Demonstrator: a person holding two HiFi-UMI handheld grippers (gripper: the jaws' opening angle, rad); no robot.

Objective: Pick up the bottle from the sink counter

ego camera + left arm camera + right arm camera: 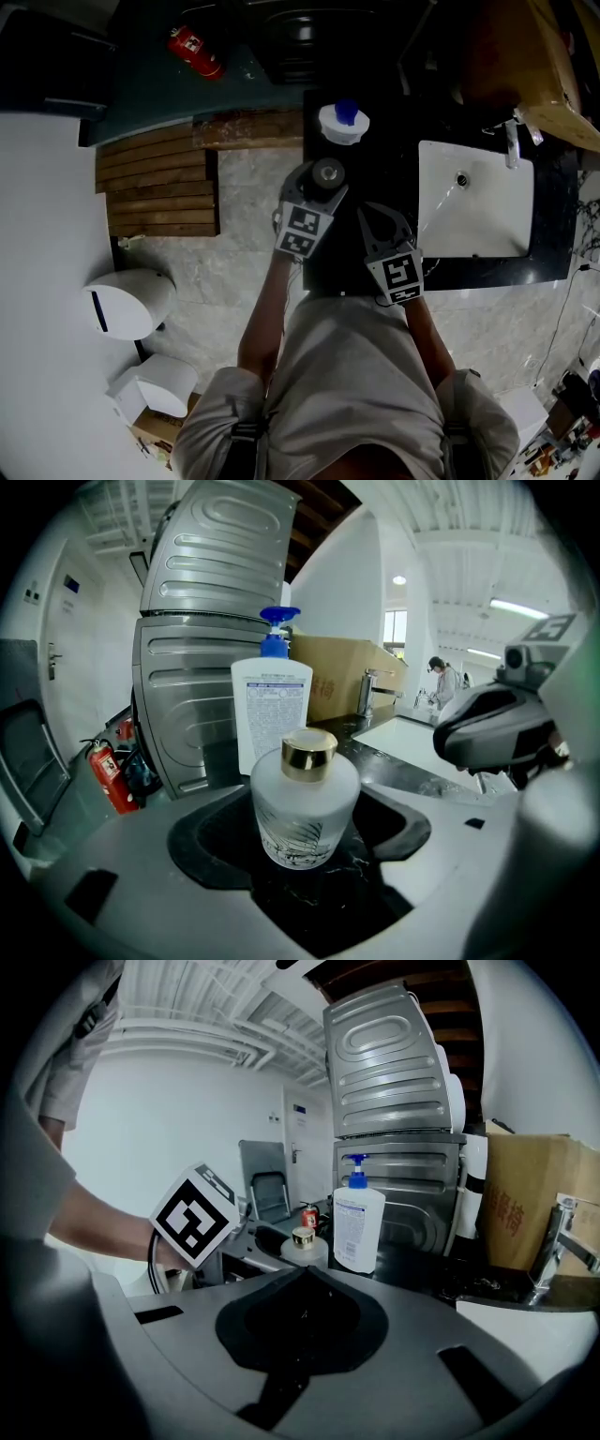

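A squat frosted bottle (327,173) with a gold cap (308,753) stands on the black sink counter (375,141). My left gripper (320,187) is open around it. In the left gripper view the bottle (305,808) sits between the wide jaws with dark gaps on both sides, so the pads do not press it. My right gripper (367,216) hovers over the counter just right of the bottle. Its jaws (305,1274) meet at the tip and hold nothing. From there the bottle (303,1244) shows ahead, beside my left gripper's marker cube (195,1213).
A white pump soap bottle (343,124) with a blue top stands just behind the frosted one. To the right are a white basin (473,202) with a tap (511,141) and a cardboard box (525,1204). Ribbed metal panels (206,621) rise behind. A red extinguisher (194,52) lies far left.
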